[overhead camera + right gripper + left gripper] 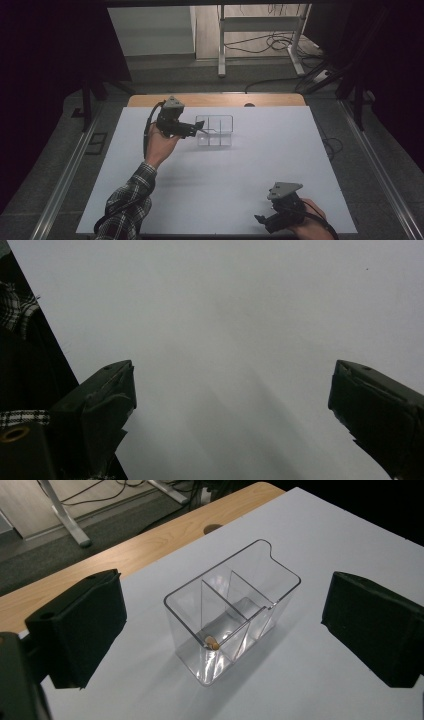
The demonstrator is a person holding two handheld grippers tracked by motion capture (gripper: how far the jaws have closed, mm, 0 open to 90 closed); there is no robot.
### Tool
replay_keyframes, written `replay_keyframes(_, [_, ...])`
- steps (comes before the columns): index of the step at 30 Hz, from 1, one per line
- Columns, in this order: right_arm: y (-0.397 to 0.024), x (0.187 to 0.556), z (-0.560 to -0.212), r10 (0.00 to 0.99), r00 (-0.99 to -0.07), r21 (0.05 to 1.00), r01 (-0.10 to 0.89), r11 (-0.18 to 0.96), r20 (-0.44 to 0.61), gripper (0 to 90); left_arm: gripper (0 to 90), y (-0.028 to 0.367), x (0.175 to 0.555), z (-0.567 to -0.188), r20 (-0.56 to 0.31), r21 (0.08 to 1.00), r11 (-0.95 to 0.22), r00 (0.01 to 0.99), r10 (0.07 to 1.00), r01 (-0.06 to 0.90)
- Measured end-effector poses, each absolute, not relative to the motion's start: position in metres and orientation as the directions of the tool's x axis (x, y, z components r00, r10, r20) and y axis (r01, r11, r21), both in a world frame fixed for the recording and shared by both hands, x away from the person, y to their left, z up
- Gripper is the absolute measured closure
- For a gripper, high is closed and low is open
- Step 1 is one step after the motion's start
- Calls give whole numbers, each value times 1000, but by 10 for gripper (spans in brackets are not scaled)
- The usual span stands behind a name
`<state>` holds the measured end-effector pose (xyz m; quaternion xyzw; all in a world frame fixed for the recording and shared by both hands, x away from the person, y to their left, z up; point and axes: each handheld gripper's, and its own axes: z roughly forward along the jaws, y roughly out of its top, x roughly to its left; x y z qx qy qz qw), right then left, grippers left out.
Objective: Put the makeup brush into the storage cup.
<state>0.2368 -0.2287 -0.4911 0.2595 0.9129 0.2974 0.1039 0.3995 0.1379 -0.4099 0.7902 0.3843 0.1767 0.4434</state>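
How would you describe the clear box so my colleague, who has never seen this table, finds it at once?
Start at the white table top and look toward its far edge, just left of centre. There, in front of the left claw, stands the clear box, upright. It is see-through plastic, split by inner walls into compartments, with a small tan speck at its bottom.

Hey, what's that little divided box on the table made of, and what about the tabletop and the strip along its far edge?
The divided box looks like clear hard plastic: you see straight through its glossy walls and dividers, with bright edge highlights. The tabletop looks like a matte white sheet or laminate, with no glare; which one is unclear. The far edge strip looks like wood or wood-look laminate, tan with faint grain.
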Motion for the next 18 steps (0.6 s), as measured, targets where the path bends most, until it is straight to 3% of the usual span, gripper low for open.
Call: replay_keyframes(18, [-231,238,-489,565,-825,624,437,647,-7,38,30,146,387,-411,-62,842,-313,656,752,439])
